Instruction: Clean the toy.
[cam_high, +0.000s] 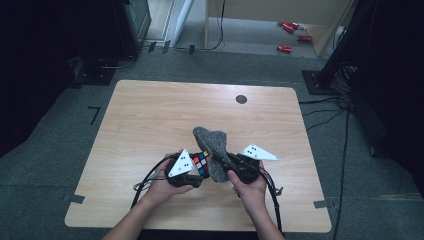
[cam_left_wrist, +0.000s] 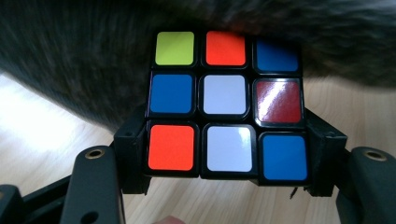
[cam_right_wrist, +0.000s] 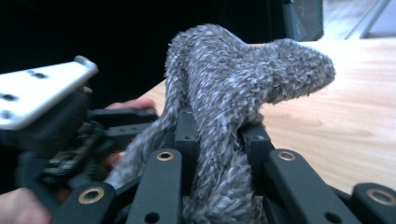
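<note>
Cube (cam_left_wrist: 226, 105) sits clamped in left gripper (cam_high: 196, 172) jaws, near table (cam_high: 150, 115) front edge; grey cloth (cam_right_wrist: 224, 107) pinched tight by right gripper (cam_right_wrist: 217, 140), touching cube. We wipe w/ firm strokes, keep cube steady.

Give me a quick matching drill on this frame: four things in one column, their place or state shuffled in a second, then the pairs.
Things:
1. left gripper
2. right gripper
3. grey cloth
4. table

States:
A. bunched up and lifted, pinched between jaws
B. shut on the puzzle cube
C. light wood with a dark round spot near the far edge
D. shut on the grey cloth

Pairs: 1-B, 2-D, 3-A, 4-C
</note>
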